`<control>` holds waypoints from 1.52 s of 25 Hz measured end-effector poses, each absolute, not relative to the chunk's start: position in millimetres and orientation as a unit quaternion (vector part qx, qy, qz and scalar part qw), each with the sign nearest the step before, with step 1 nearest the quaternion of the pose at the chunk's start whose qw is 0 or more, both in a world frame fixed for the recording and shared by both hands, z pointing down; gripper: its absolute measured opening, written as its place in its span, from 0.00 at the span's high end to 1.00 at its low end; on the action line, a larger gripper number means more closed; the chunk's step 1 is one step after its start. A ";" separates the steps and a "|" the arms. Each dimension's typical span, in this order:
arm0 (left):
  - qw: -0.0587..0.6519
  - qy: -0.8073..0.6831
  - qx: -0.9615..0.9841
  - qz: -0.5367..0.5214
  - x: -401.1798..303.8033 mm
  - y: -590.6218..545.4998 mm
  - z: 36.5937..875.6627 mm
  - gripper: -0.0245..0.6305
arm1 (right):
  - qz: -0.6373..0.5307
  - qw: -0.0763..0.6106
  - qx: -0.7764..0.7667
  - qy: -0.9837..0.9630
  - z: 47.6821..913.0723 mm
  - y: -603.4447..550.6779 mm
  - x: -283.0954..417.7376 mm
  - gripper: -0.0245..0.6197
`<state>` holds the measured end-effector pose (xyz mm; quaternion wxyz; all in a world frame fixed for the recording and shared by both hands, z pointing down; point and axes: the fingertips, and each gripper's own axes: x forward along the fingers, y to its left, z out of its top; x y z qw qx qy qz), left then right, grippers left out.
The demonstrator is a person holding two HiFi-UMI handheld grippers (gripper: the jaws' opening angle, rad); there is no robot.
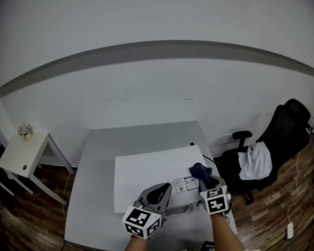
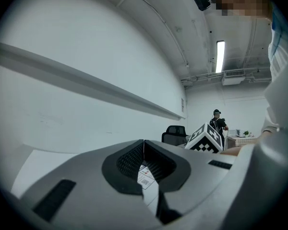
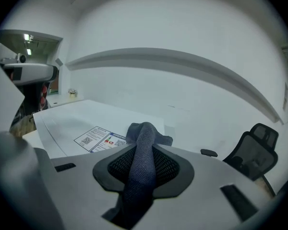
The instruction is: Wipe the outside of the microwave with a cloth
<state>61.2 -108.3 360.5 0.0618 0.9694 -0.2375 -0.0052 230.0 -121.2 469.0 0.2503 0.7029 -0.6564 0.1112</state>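
Both hands are low at the front of the head view. The left gripper (image 1: 165,190) points level over the front of the microwave (image 1: 146,174), jaws pressed together, nothing between them. The right gripper (image 1: 205,182) tips downward and its jaws pinch the cloth (image 1: 199,170), a dark blue bunch sticking up past the tips. The cloth is at the microwave's right front top corner; can't tell if it's touching.

Count: two grippers, one cloth, one microwave, one printed label (image 1: 186,183) on its top.

Around: the microwave sits on a grey table (image 1: 94,156). An office chair (image 1: 282,135) with a white garment (image 1: 255,161) stands at right, a small side table (image 1: 23,153) at left. Nothing blocks the top.
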 end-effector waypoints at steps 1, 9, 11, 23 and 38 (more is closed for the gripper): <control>0.062 -0.231 0.971 -0.005 58.2 -112.0 358.5 0.96 | 0.111 0.257 0.707 -0.649 469.8 -122.4 230.5 0.80; 0.082 -0.184 0.979 -0.016 27.3 -127.7 351.3 0.96 | 0.131 0.289 0.734 -0.601 474.4 -122.3 233.4 0.80; 0.085 -0.176 0.981 -0.018 20.6 -128.8 351.3 0.96 | 0.134 0.296 0.740 -0.589 475.6 -120.4 231.1 0.81; 0.115 -0.186 0.975 0.034 18.7 -152.4 377.7 0.96 | 0.141 0.297 0.732 -0.597 475.3 -129.2 188.7 0.81; 0.157 -0.208 0.961 0.097 11.2 -153.6 396.3 0.96 | 0.127 0.301 0.688 -0.648 465.6 -146.2 121.1 0.81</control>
